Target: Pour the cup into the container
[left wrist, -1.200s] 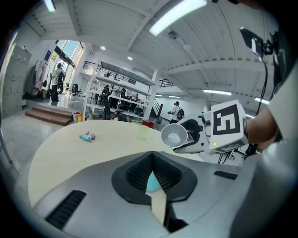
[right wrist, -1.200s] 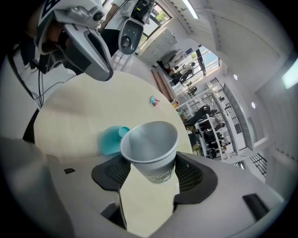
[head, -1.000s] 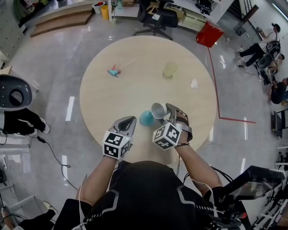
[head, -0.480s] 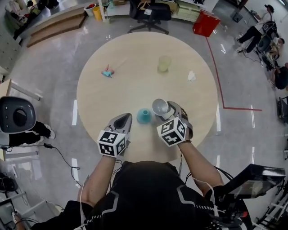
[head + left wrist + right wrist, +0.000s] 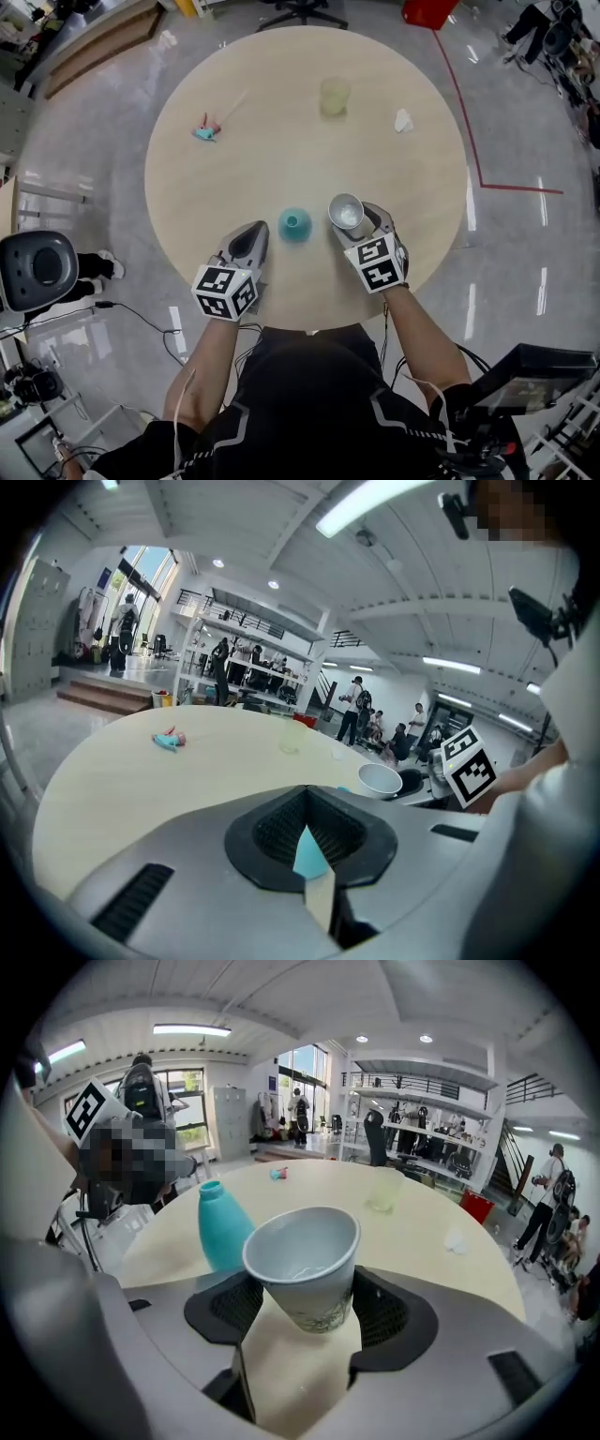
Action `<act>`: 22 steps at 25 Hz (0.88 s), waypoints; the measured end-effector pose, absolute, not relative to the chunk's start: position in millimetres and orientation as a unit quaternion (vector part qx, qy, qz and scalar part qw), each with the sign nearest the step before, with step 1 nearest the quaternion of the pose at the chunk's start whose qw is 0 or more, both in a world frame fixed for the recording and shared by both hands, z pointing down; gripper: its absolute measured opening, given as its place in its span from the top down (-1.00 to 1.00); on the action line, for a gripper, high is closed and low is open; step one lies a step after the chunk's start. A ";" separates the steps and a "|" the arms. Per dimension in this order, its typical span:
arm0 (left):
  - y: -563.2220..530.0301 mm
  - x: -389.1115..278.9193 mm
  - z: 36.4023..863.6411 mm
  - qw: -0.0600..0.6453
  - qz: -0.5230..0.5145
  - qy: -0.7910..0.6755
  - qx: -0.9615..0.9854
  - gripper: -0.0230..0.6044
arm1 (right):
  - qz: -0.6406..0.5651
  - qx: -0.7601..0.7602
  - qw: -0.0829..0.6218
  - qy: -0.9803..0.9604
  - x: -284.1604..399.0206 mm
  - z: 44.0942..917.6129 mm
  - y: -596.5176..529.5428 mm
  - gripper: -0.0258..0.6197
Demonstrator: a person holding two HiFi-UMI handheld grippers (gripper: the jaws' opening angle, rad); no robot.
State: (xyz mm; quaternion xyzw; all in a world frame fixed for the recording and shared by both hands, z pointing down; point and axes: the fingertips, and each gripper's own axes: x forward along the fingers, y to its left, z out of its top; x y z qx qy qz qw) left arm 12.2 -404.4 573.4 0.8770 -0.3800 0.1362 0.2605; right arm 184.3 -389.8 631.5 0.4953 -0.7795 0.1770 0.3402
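Observation:
A white paper cup [image 5: 346,212] stands nearly upright between the jaws of my right gripper [image 5: 352,219], which is shut on it just above the table's front right. In the right gripper view the cup [image 5: 307,1265] leans slightly, and only a small glint shows at its bottom. The teal bottle-shaped container [image 5: 294,224] stands on the table just left of the cup, apart from it; the right gripper view shows this container [image 5: 221,1225] behind the cup. My left gripper [image 5: 246,242] hovers left of the container, shut and holding nothing.
The round wooden table [image 5: 281,122] also carries a pale yellow-green cup [image 5: 335,96] at the back, a small teal toy [image 5: 205,130] at the back left and a crumpled white scrap [image 5: 403,120] at the back right. People and shelves stand far off.
The cup lay tipped with its mouth toward the teal container; my right gripper has rolled it back upright and lowered it. My left gripper stayed shut beside the container.

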 end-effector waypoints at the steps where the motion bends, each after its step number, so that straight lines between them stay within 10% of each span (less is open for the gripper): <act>1: -407.4 13.6 578.9 0.260 0.142 -0.381 0.876 0.92 | 0.177 0.495 0.336 -0.781 187.2 637.4 -391.6 -0.02; 22: -395.0 22.4 605.9 0.259 0.191 -0.364 0.874 0.92 | 0.234 0.480 0.253 -0.807 193.1 673.5 -374.7 -0.02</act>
